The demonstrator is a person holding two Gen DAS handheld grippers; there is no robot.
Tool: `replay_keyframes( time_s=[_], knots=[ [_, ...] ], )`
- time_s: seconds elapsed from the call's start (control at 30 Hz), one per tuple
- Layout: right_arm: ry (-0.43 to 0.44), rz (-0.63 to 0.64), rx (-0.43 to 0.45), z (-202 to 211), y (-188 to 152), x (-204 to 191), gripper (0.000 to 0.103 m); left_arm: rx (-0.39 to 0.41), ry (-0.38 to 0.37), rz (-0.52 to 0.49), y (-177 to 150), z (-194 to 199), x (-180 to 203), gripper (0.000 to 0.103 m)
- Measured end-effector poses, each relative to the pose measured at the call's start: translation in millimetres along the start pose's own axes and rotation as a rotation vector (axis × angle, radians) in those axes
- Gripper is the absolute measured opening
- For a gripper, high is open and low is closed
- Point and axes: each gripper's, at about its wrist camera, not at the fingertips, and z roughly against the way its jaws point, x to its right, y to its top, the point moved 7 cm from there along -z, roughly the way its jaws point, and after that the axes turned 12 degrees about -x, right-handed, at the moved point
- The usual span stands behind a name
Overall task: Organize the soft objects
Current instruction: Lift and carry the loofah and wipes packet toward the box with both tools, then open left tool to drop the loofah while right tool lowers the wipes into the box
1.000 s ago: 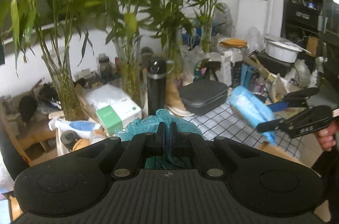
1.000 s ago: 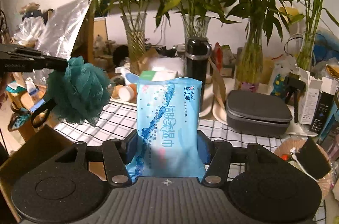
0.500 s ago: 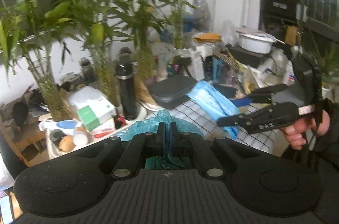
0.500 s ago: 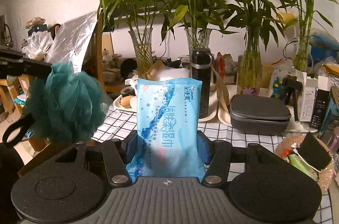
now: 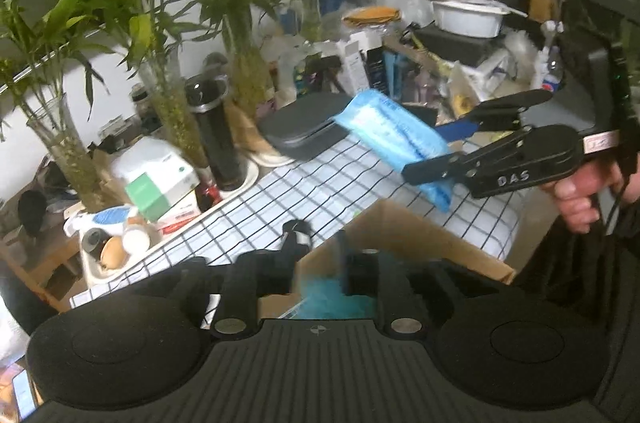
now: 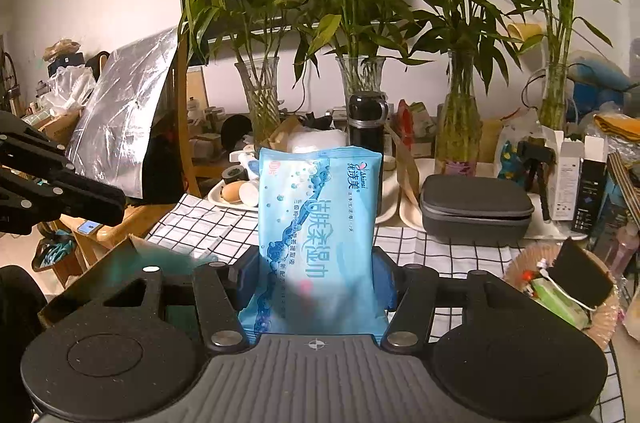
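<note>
My left gripper (image 5: 320, 263) stands wide above the cardboard box (image 5: 400, 235), empty; the teal bath pouf (image 5: 328, 297) is a blur below it, seemingly inside, though I cannot tell whether it has settled. To the right, my right gripper (image 6: 316, 275) clamps the wet-wipes pack (image 6: 316, 219) upright over the bench (image 6: 420, 247). Squeezed low, the slick pack could slip or miss the box; the box's floor is hidden.

On the right gripper (image 5: 430, 155) you can read "DAS" in pale letters along its black side. The blue wipes pack (image 6: 316, 239) carries large white Chinese characters down its front and a small brand mark at its top right, too small to read.
</note>
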Motion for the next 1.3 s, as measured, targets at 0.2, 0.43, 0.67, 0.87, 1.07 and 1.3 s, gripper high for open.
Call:
replay_keyframes(
  time_s=[0.2, 0.43, 0.67, 0.87, 1.07, 1.3],
  knots=[
    [0.01, 0.013, -0.003, 0.2, -1.0, -3.2, 0.06, -0.028, 0.016, -0.013, -9.8, -0.2, -2.8, 0.033],
    [0.026, 0.041, -0.019, -3.5, -3.4, -12.1, 0.06, -0.02, 0.041, 0.017, -25.4, 2.4, -8.4, 0.064],
    [0.069, 0.096, -0.054, -9.1, -8.6, -27.0, 0.06, 0.0, 0.045, 0.088, -45.5, 10.8, -25.9, 0.065],
    [0.123, 0.158, -0.096, -14.5, -14.5, -45.3, 0.06, 0.006, 0.034, 0.149, -61.8, 14.9, -37.1, 0.065],
    [0.163, 0.197, -0.151, -19.8, -22.0, -60.7, 0.063, -0.006, 0.033, 0.198, -75.7, 13.0, -46.9, 0.065],
    [0.158, 0.215, -0.199, -23.5, -31.6, -68.1, 0.092, -0.017, 0.03, 0.234, -89.4, 11.0, -53.7, 0.065]
  ],
)
